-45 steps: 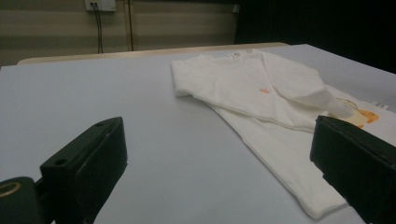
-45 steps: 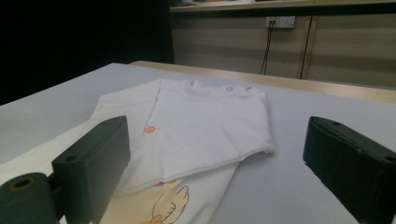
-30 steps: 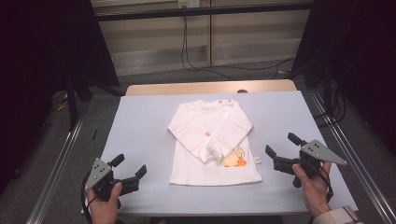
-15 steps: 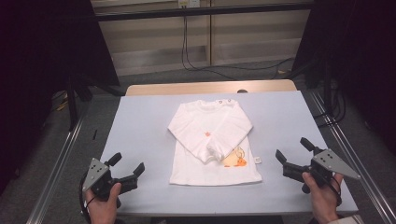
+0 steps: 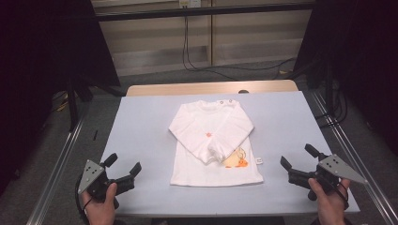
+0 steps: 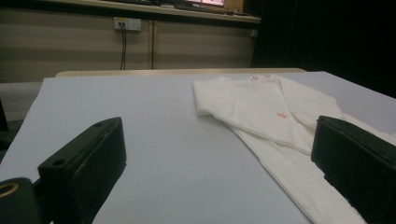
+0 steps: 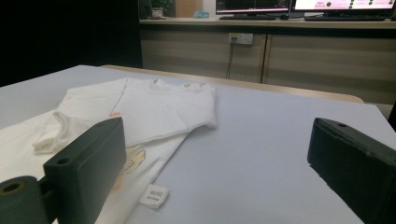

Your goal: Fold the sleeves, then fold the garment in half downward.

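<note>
Lying flat in the middle of a pale blue bench [image 5: 141, 122], a small white long-sleeved shirt [image 5: 213, 140] has both sleeves folded across its front, with an orange print near the hem and a small tag at its right edge. The left tongs [image 5: 123, 171] rest near the bench's near-left corner, jaws spread wide and empty. The right tongs [image 5: 295, 161] sit near the near-right corner, likewise spread wide, holding nothing. Both are well apart from the shirt.

black two-jaw left gripper [image 5: 123, 170], right gripper [image 5: 297, 163], blocky fingers [image 6: 84, 158], grey three-cornered screw-dotted plates
</note>
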`<action>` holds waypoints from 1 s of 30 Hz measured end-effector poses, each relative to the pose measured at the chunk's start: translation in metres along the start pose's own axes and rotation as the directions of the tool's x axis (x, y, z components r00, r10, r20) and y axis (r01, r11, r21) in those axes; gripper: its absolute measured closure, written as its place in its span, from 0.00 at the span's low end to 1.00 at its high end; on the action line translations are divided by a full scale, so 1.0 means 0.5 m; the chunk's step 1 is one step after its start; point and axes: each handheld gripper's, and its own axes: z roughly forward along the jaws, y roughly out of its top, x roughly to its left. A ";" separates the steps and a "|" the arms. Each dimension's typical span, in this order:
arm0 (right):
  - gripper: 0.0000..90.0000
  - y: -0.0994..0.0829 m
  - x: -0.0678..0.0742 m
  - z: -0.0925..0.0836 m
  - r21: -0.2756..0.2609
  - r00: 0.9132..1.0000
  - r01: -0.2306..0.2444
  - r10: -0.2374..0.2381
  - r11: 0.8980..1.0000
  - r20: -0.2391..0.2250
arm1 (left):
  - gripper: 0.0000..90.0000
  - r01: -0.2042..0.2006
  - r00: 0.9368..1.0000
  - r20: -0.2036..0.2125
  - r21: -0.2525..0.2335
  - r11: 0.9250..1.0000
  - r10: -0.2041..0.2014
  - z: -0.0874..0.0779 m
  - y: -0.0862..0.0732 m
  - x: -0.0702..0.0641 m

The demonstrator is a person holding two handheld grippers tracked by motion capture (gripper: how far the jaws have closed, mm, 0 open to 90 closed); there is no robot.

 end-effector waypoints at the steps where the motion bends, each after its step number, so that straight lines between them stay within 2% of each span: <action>1: 0.04 0.000 0.000 0.000 0.002 1.000 -0.003 0.003 1.000 -0.005 | 0.04 -0.006 1.000 0.003 0.003 1.000 0.006 0.000 0.000 0.000; 4: 0.04 0.001 0.000 0.005 0.003 1.000 -0.004 0.004 1.000 -0.009 | 0.04 -0.015 1.000 0.006 0.014 1.000 0.015 0.001 -0.001 0.001; 6: 0.03 0.002 -0.001 0.011 0.008 1.000 -0.016 0.017 1.000 -0.016 | 0.04 -0.006 1.000 0.016 0.018 1.000 0.006 0.002 -0.001 0.001; 9: 0.03 0.005 -0.001 0.023 -0.010 0.999 -0.027 0.027 1.000 -0.025 | 0.04 -0.007 1.000 0.026 0.020 1.000 0.006 -0.001 -0.001 0.002; 12: 0.03 0.007 0.002 0.031 0.001 0.999 -0.017 0.017 1.000 -0.046 | 0.04 -0.016 0.999 0.038 0.031 0.999 0.015 0.003 -0.002 -0.001; 15: 0.01 0.008 0.008 0.032 0.016 0.998 -0.016 0.017 1.000 -0.067 | 0.04 -0.049 0.997 0.054 0.035 0.998 0.047 0.004 0.001 -0.007; 17: 0.01 0.008 0.010 0.032 0.026 0.996 -0.008 0.010 1.000 -0.084 | 0.04 -0.042 0.997 0.066 0.041 0.998 0.039 0.006 0.002 -0.012; 19: 0.01 0.011 0.013 0.035 0.036 0.994 -0.028 0.031 0.999 -0.101 | 0.04 -0.051 0.996 0.078 0.055 0.997 0.047 0.010 0.004 -0.014; 21: 0.01 0.014 0.017 0.039 0.051 0.993 -0.026 0.032 0.998 -0.111 | 0.04 -0.049 0.994 0.096 0.065 0.997 0.043 0.014 0.006 -0.017; 23: 0.01 0.018 0.022 0.045 0.063 0.989 -0.048 0.056 0.997 -0.134 | 0.04 -0.046 0.993 0.115 0.085 0.995 0.036 0.019 0.009 -0.016; 25: 0.01 0.020 0.028 0.052 0.079 0.987 -0.035 0.046 0.996 -0.151 | 0.04 -0.046 0.991 0.132 0.093 0.995 0.034 0.023 0.012 -0.018; 26: 0.01 0.021 0.031 0.056 0.089 0.985 -0.039 0.053 0.995 -0.166 | 0.04 -0.060 0.989 0.140 0.093 0.994 0.046 0.024 0.014 -0.020; 28: 0.01 0.021 0.036 0.063 0.102 0.977 -0.013 0.035 0.995 -0.211 | 0.04 -0.089 0.985 0.153 0.089 0.992 0.075 0.028 0.015 -0.026; 30: 0.00 0.023 0.043 0.070 0.111 0.972 -0.002 0.028 0.994 -0.233 | 0.04 -0.099 0.983 0.166 0.092 0.991 0.083 0.032 0.016 -0.031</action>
